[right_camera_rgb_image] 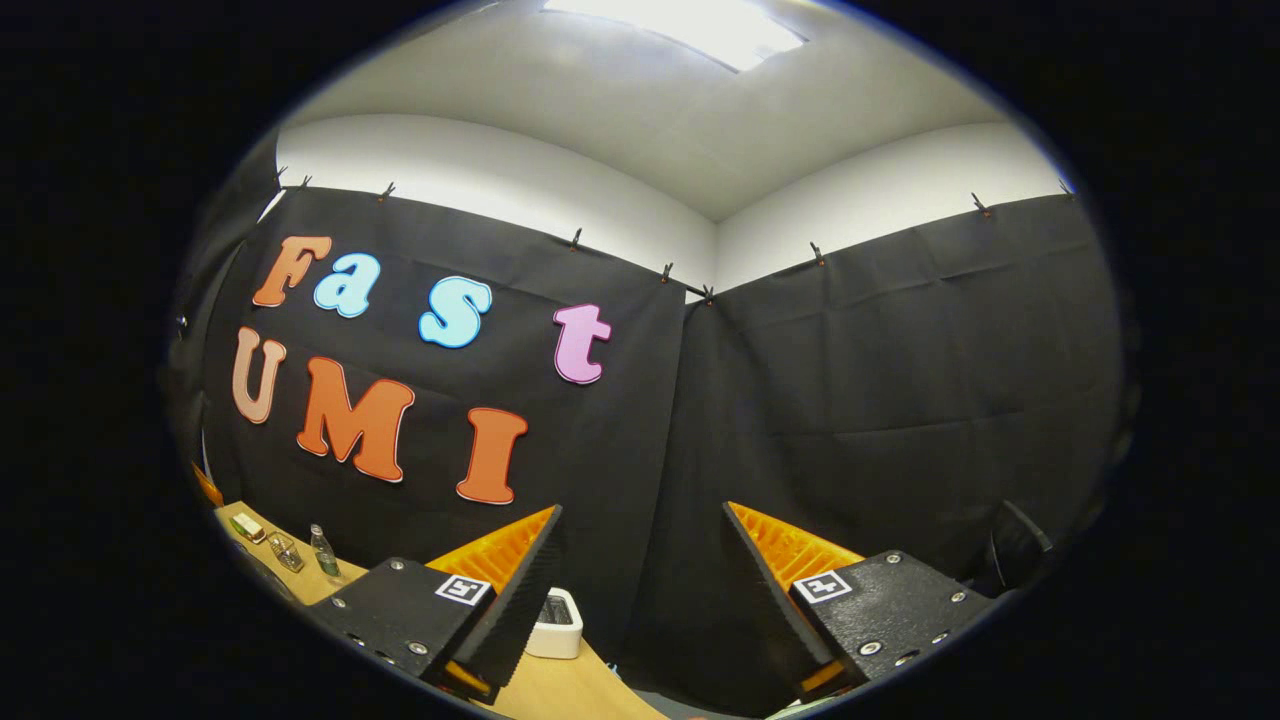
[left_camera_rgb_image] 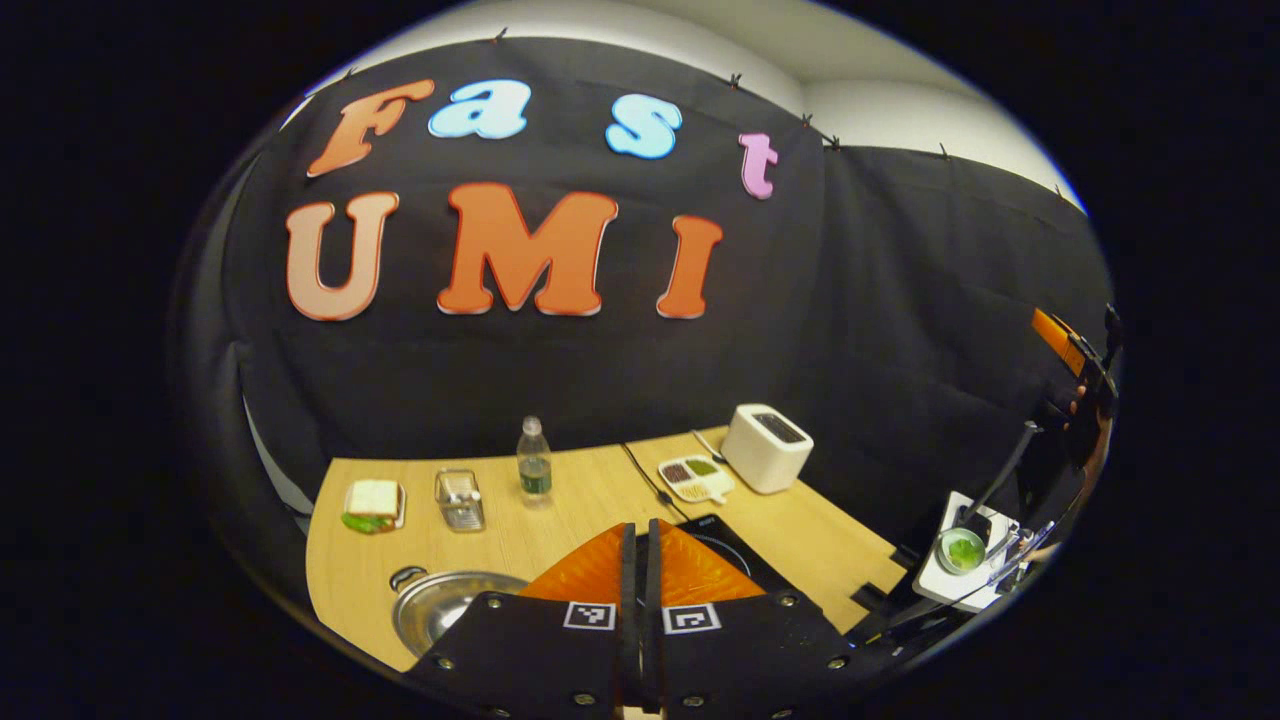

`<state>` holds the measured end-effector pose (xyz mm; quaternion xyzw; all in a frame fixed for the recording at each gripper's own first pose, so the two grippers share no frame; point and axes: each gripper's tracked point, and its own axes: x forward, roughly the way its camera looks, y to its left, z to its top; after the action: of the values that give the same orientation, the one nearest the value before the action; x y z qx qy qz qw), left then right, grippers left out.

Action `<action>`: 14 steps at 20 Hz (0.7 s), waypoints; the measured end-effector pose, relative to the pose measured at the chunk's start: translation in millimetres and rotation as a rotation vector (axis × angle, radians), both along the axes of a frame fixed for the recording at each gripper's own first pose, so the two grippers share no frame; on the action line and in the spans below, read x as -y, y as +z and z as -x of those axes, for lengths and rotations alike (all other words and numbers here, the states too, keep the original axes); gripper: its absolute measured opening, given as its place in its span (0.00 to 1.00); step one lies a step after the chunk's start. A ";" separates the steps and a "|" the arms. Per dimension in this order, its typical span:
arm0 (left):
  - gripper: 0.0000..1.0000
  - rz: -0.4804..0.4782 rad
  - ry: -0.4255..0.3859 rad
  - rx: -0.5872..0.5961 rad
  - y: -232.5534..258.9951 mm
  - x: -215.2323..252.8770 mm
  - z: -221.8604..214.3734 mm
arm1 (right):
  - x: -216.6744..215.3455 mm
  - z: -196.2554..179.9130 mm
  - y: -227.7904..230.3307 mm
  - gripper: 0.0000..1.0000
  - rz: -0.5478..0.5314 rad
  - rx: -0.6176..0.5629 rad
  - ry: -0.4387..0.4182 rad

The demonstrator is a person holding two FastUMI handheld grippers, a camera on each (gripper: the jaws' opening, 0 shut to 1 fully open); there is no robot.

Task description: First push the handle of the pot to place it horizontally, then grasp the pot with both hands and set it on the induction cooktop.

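Wooden table (left_camera_rgb_image: pixel 590 500) carries everything I see. My left tool (left_camera_rgb_image: pixel 640 560), fingers pressed together, hangs above the black induction cooktop (left_camera_rgb_image: pixel 735 555); the steel pot (left_camera_rgb_image: pixel 445 605) sits on the table just left of and below it. My right tool (right_camera_rgb_image: pixel 640 590) is spread wide, raised toward the wall, over a white toaster (right_camera_rgb_image: pixel 555 625).

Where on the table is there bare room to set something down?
Bare wood on the table lies between the bottle and the snack tray, and in front of the sandwich. It is crowded around the pot and the cooktop.
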<state>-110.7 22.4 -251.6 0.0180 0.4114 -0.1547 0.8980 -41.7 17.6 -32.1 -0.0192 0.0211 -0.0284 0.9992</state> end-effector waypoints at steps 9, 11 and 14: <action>0.02 -0.136 -0.127 -0.437 -124.7 -24.0 112.4 | 6.6 8.0 -35.8 0.94 0.000 -0.080 -0.057; 0.03 -0.142 -0.128 -0.495 -136.6 -33.8 130.0 | 6.5 8.0 -43.3 0.94 0.006 -0.097 -0.066; 0.02 -0.176 -0.168 -0.579 -148.7 -45.0 156.1 | 4.5 5.6 -51.8 0.94 -0.003 -0.113 -0.075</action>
<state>-266.8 67.3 -400.2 0.0849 0.6589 -0.1908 0.7226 -47.3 13.0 -83.9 -0.0185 0.0783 -0.0646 0.9947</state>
